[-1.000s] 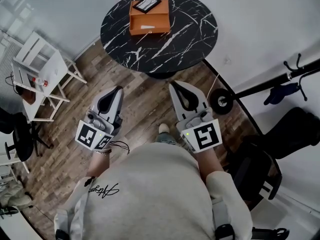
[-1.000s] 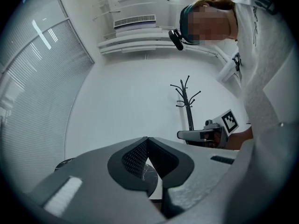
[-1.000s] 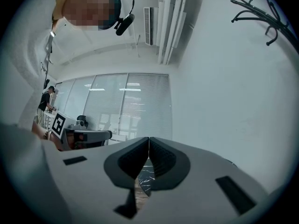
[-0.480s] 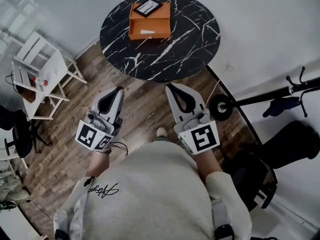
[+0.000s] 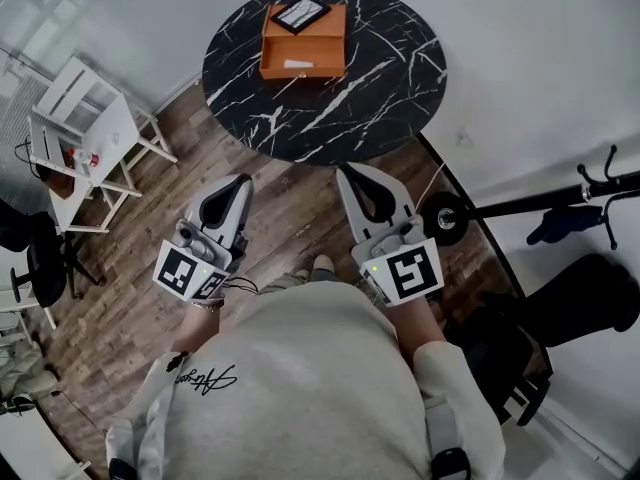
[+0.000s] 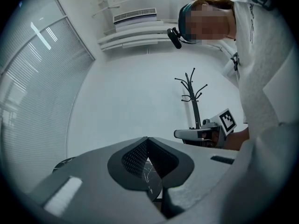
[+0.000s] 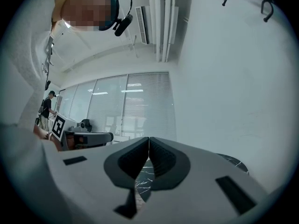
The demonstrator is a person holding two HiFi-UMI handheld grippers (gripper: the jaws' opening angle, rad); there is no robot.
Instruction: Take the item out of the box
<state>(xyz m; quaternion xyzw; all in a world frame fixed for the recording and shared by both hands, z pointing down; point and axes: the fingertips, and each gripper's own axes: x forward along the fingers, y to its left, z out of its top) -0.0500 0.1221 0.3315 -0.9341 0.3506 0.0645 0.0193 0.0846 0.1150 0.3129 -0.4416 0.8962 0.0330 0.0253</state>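
An orange box point(image 5: 303, 42) lies on the far left part of a round black marble table point(image 5: 370, 98), with a dark framed item point(image 5: 300, 14) resting on its far end. My left gripper point(image 5: 243, 181) is shut and empty, held over the wooden floor well short of the table. My right gripper point(image 5: 346, 173) is shut too, its tips close to the table's near edge. In both gripper views the jaws meet at the tips, left gripper point(image 6: 147, 139) and right gripper point(image 7: 149, 139), with only a sliver of the marble top showing below them.
A white folding chair point(image 5: 85, 133) with small things on it stands at the left. A scooter point(image 5: 520, 183) leans by the wall at the right. A coat stand point(image 6: 192, 99) shows in the left gripper view. A dark bag point(image 5: 505, 353) lies near my right side.
Both grippers and I have edged a little toward the table; the table and box sit slightly more to the right in the head view. Both grippers stay shut.
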